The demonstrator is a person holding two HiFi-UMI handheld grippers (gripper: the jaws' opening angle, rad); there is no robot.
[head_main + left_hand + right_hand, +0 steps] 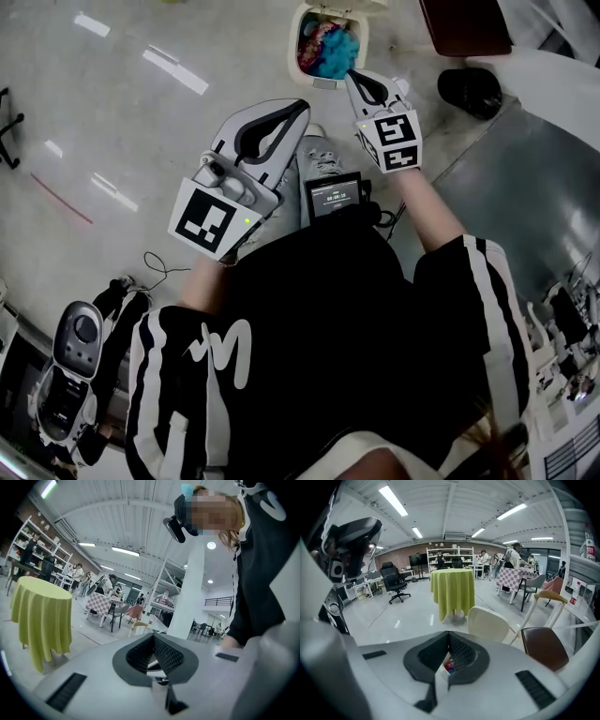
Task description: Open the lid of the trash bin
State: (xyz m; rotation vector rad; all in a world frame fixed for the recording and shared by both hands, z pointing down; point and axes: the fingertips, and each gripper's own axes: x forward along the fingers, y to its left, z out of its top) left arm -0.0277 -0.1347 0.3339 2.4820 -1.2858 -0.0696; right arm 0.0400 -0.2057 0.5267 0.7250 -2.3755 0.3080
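Glossy pale grey floor [112, 122] takes up most of the head view, with streaky light reflections and lots of open room on the left side. The trash bin [292, 47] sits at the top centre. It's a cream plastic tub with a rounded-square rim, and its lid [487, 623] is already tipped up, so you can see crumpled blue and pink stuff inside. A brown chair seat [464, 23] crowds in just to the bin's right. The right gripper [351, 77] has its tips right by the bin's lower right rim, and its ribbed black pads are pinched together on nothing. The left gripper [302, 105] is lower and further left, off the bin, also closed up and empty.
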